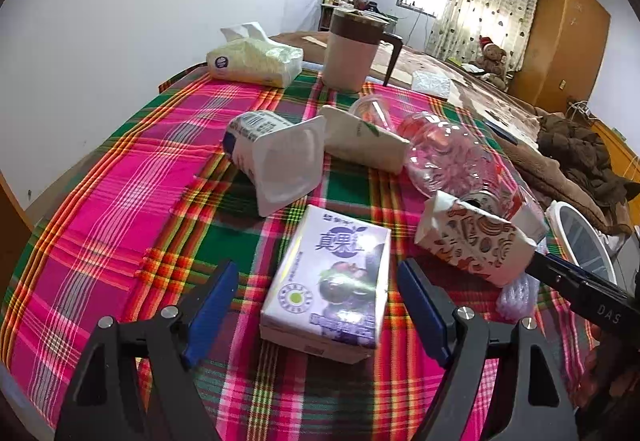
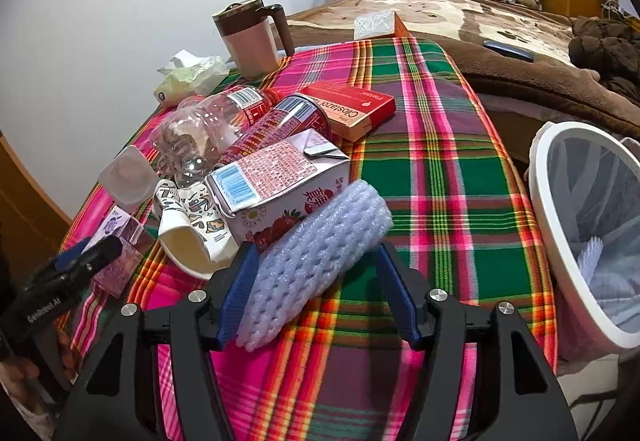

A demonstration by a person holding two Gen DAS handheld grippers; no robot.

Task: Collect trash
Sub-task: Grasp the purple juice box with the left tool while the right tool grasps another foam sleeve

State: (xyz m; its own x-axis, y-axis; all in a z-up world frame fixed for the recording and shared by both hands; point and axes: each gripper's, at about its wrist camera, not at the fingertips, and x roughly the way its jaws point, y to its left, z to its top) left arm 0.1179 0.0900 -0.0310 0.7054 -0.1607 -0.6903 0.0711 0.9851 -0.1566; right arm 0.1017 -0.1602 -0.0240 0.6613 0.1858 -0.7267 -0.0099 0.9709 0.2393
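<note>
If you close your right gripper (image 2: 318, 291) now, the foam sleeve (image 2: 320, 261) may squash and spring sideways, since it lies skewed, touching only the left pad. Its fingers stand apart, not clamped. Your left gripper (image 1: 316, 315) is wide open around the purple juice box (image 1: 332, 281), touching nothing. The bin (image 2: 560, 241) waits beside the table.

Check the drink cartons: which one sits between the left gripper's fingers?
The purple carton, lying flat between the open left gripper; the strawberry carton lies farther right.

Red box (image 2: 352, 109) reads "Cilostazol"; purple carton (image 1: 332, 281) "真果".
</note>
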